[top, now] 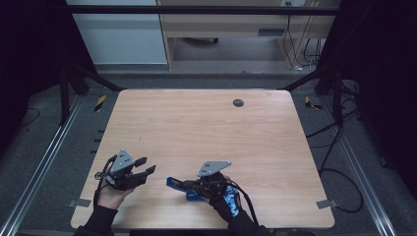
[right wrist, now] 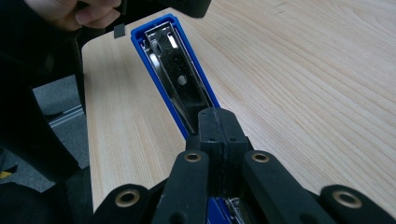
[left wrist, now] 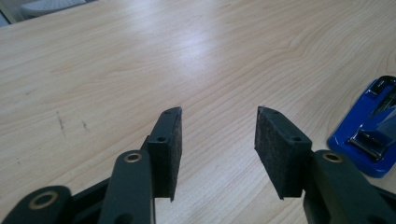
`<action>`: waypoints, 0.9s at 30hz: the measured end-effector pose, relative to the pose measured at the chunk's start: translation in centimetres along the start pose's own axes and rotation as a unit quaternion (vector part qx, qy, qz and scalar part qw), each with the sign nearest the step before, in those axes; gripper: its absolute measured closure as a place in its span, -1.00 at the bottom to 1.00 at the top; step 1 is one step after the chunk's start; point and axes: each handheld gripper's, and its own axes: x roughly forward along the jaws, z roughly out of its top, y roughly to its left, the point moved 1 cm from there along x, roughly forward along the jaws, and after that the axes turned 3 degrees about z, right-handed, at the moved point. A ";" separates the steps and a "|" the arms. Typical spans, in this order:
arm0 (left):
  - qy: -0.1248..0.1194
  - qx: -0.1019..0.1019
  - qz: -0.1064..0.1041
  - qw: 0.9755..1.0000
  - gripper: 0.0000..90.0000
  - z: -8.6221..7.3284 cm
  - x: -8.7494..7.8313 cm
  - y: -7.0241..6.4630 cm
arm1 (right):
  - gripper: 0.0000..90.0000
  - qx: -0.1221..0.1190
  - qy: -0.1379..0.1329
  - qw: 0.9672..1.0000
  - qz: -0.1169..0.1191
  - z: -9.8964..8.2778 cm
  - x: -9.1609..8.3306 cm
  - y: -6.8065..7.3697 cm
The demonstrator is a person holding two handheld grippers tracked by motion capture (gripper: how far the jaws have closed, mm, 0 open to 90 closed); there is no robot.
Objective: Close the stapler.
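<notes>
Near the front edge of the pale wooden table [top: 206, 123] we hold a blue plastic stapler with a bright metal channel [top: 181, 186], lying on the wood a little right of the table's middle line. Its long axis runs roughly left to right across the high view, its free end pointing left toward our left gripper [top: 147, 165]. In the right gripper view the stapler [right wrist: 175, 74] stretches straight away from the jaws, and we look down into its open metal channel.

Our right gripper [right wrist: 218, 133] has its jaws pressed together, pinching the stapler's near end; the part beneath the pads is hidden, so we cannot make out exactly what they clamp.

Our left gripper [left wrist: 218, 149] has its jaws spread, with only bare wood between the pads. It sits just beside the stapler's free end, not touching it. In the left gripper view the stapler [left wrist: 369, 128] is cut off at the right edge.

We can read no brand, label or writing on the stapler. A small dark round disc [top: 238, 103] lies near the far edge.
</notes>
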 end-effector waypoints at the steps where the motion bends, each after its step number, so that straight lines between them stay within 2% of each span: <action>1: 0.002 0.002 0.002 1.000 0.13 -0.1 0.1 -0.1 | 1.00 -0.001 0.000 1.000 0.000 0.0 0.0 0.0; 8: 0.005 0.006 0.005 1.000 0.12 -0.2 0.3 -0.2 | 1.00 0.003 -0.002 1.000 -0.001 -0.1 -0.5 0.0; 14: 0.007 -0.001 0.003 1.000 0.12 -0.6 0.5 0.0 | 1.00 0.004 -0.005 1.000 -0.002 -0.2 -0.9 -0.1; 27: 0.006 -0.002 0.005 1.000 0.11 -0.8 0.5 0.0 | 1.00 0.010 -0.009 1.000 -0.010 -0.6 -2.4 -0.4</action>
